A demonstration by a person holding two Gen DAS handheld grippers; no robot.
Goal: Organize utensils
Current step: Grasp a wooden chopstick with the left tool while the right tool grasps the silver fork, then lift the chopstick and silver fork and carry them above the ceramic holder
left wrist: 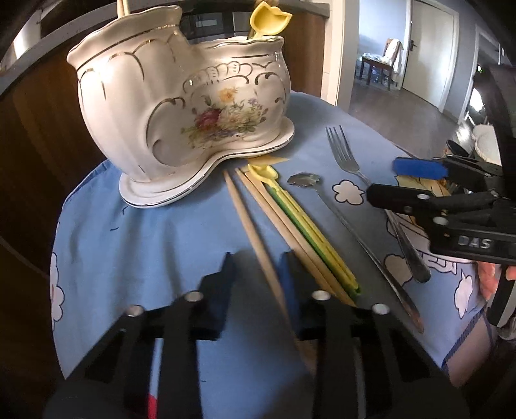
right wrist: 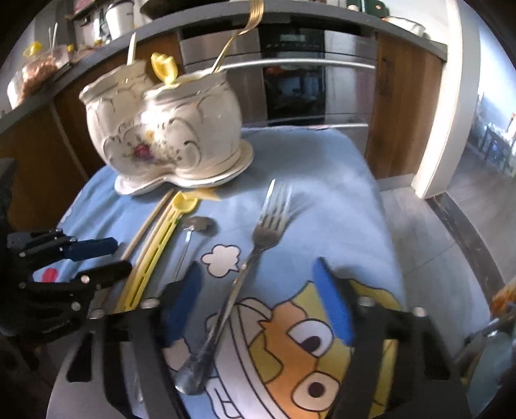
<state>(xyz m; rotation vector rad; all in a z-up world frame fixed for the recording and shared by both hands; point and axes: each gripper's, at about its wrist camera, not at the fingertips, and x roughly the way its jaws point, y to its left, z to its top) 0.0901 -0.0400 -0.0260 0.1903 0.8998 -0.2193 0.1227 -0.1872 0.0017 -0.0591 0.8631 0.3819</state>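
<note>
A white floral ceramic holder (left wrist: 180, 106) (right wrist: 167, 129) stands at the back of the blue cartoon cloth (left wrist: 145, 241), with a yellow plastic spoon (left wrist: 269, 19) and a gold handle (right wrist: 245, 25) poking out. Wooden chopsticks (left wrist: 274, 212), a yellow plastic utensil (left wrist: 306, 225) (right wrist: 154, 254), a metal spoon (left wrist: 303, 179) (right wrist: 198, 224) and a fork (left wrist: 345, 154) (right wrist: 267, 232) lie in front of it. My left gripper (left wrist: 258, 266) (right wrist: 121, 256) straddles a single chopstick (left wrist: 245, 219), and a gap shows beside the stick. My right gripper (right wrist: 258, 267) (left wrist: 396, 182) stands open astride the fork's handle.
An oven (right wrist: 290, 80) and wooden cabinets stand close behind the cloth-covered surface. The cloth's edge drops to the floor (right wrist: 435, 241) on the right, where a doorway opens to another room. A hand (left wrist: 490, 277) holds the right gripper.
</note>
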